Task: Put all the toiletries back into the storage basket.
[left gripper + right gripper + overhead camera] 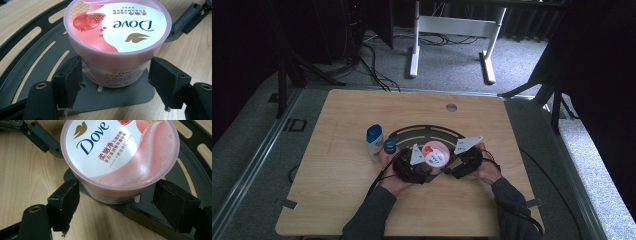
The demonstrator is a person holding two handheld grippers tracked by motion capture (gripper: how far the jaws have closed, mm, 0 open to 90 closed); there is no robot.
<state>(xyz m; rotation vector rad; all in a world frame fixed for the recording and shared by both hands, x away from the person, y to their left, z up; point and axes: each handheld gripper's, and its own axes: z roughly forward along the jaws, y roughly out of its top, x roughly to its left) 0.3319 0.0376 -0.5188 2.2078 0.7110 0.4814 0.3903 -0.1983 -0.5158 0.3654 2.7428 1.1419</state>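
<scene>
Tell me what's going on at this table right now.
A person holds two grippers around a pink tub sitting on a black slotted plate. The left gripper and the right gripper both flank the tub, open, with no firm clamp showing. A blue-capped bottle stands to the left.

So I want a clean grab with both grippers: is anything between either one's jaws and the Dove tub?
Nothing visible. The Dove tub sits between the left gripper jaws and the right gripper jaws, with only bare gaps beside it.
</scene>
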